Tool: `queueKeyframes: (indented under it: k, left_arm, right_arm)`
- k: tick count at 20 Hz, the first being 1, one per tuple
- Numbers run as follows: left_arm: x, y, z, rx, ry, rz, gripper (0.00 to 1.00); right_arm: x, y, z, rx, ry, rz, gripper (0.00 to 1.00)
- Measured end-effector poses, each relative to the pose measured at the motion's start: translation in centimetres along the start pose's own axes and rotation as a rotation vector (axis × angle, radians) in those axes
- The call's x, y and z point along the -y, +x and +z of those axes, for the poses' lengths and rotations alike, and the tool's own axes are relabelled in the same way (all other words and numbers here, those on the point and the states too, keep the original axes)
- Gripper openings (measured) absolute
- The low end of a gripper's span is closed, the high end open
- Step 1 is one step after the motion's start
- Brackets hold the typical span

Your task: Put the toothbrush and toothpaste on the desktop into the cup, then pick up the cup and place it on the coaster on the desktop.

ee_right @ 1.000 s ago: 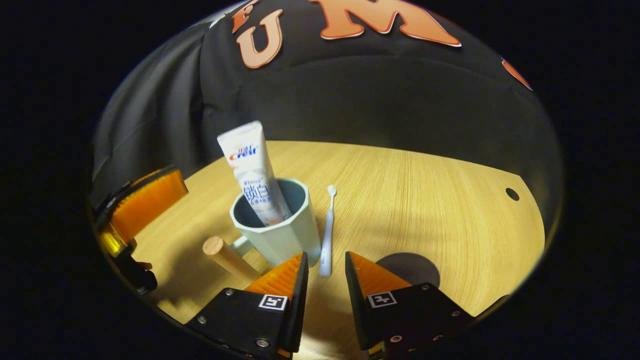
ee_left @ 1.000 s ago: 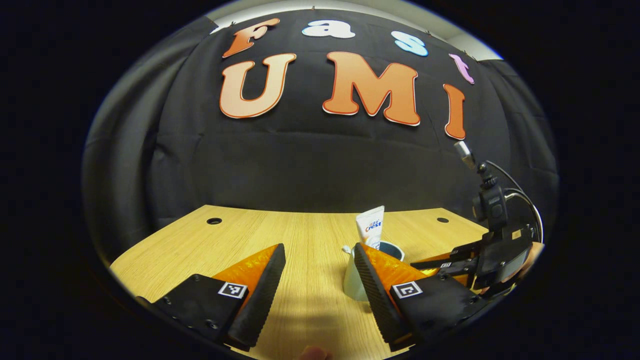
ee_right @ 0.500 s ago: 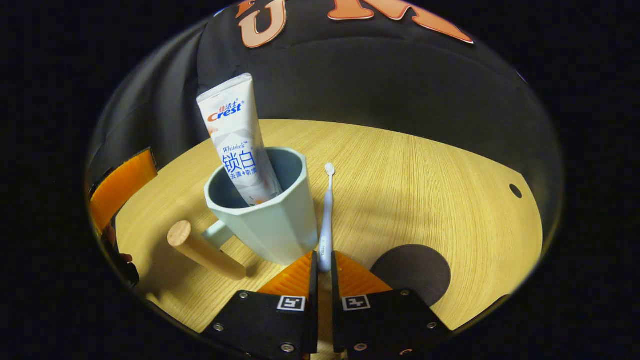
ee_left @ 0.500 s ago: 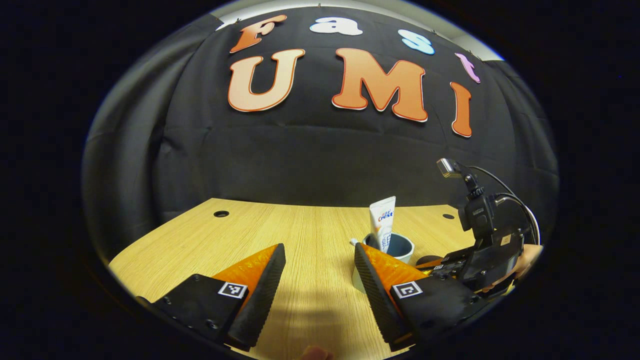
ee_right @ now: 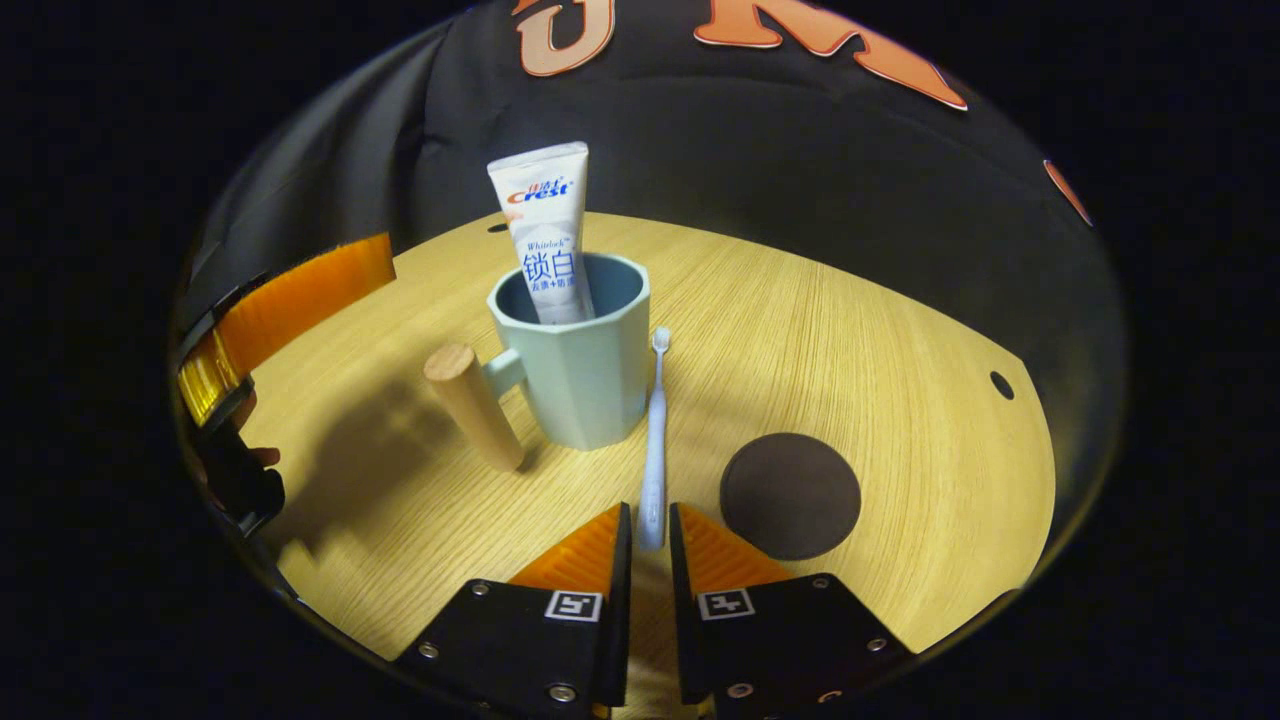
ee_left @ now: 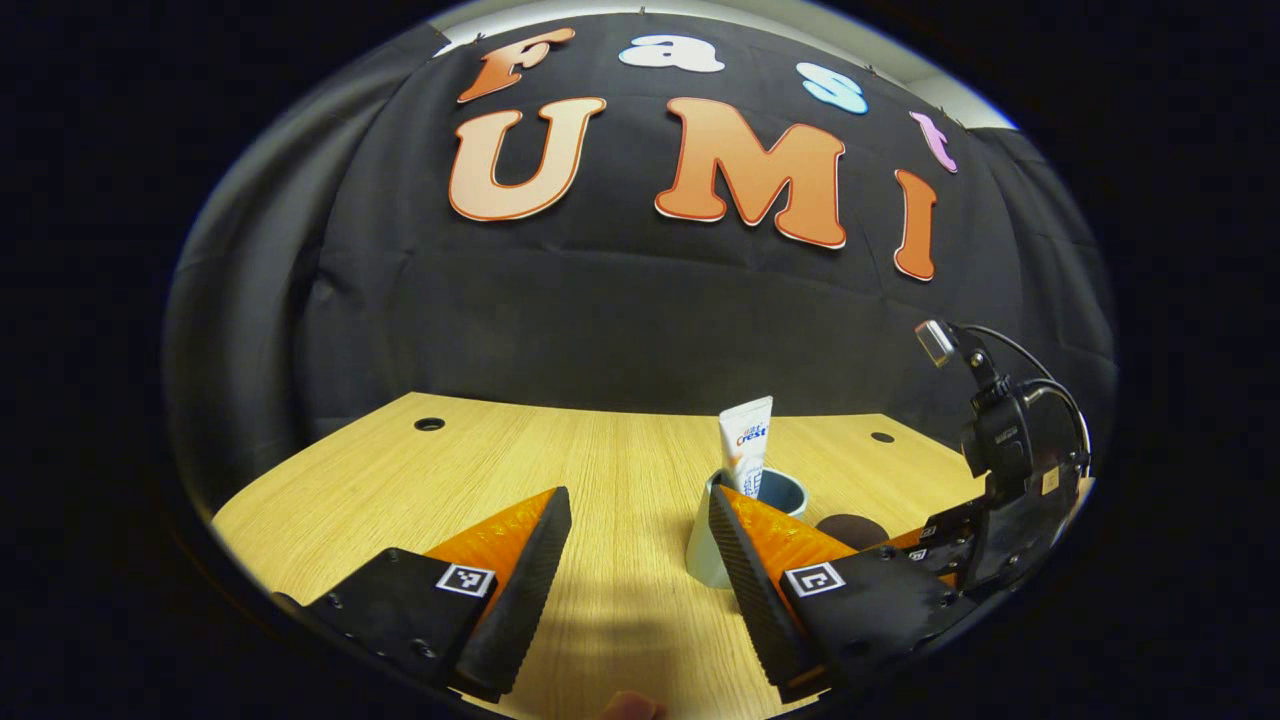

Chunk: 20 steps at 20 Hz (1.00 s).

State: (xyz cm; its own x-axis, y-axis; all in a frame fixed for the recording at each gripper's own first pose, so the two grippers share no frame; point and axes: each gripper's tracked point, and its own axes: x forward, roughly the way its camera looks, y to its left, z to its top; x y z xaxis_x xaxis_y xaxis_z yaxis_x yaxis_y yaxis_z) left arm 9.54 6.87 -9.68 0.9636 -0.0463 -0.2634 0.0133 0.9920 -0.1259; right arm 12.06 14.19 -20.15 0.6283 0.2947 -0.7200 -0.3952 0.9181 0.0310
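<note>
A pale green cup [ee_right: 585, 365] with a wooden handle [ee_right: 470, 405] stands on the desk, a white toothpaste tube [ee_right: 548, 240] upright inside it. My right gripper [ee_right: 648, 530] is shut on the handle end of a light blue toothbrush [ee_right: 655, 440], whose head points past the cup's right side, lifted off the desk. A dark round coaster [ee_right: 790, 495] lies to the right of the brush. In the left gripper view my left gripper [ee_left: 635, 540] hangs open over the desk, with the cup [ee_left: 705, 555], the tube [ee_left: 745, 455] and the coaster [ee_left: 850, 528] beyond its right finger.
The wooden desk [ee_left: 420, 490] has small round cable holes [ee_left: 429, 424] near its back corners. The right gripper's body [ee_left: 1000, 510] with its cable shows at the right of the left gripper view. The left gripper's finger [ee_right: 290, 300] appears at the left of the right gripper view.
My right gripper shut on the toothbrush handle and has pulled back and up with it; the cup looks farther off. The left gripper stays open and nearly still.
</note>
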Motion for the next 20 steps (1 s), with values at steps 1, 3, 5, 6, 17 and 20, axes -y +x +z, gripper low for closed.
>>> queueKeyframes:
  k: [1, 3, 5, 6, 17, 20]
  left_arm:
    - [-0.2, -0.1, -0.1, -0.001, -0.001, 0.002, 0.90]
    - [-0.8, -0.1, -0.1, 0.000, 0.002, 0.017, 0.90]
    - [-1.4, -0.3, -0.1, 0.001, 0.006, 0.029, 0.90]
    - [-1.6, -0.4, -0.2, 0.002, 0.009, 0.036, 0.90]
    - [-3.3, -0.5, -1.3, -0.020, 0.000, 0.068, 0.90]
    - [-3.3, -0.7, -1.2, -0.019, -0.005, 0.068, 0.90]
  right_arm:
    - [-0.1, 0.2, 0.4, 0.004, -0.004, -0.003, 0.23]
    - [0.2, 1.1, 1.0, 0.005, 0.001, -0.013, 0.32]
    - [0.6, 2.3, 1.4, -0.001, 0.017, -0.024, 0.33]
    - [0.7, 2.7, 1.7, -0.006, 0.023, -0.021, 0.33]
    - [0.8, 6.0, 3.8, -0.031, 0.033, 0.006, 0.14]
    - [0.6, 5.2, 4.2, -0.012, 0.058, 0.019, 0.06]
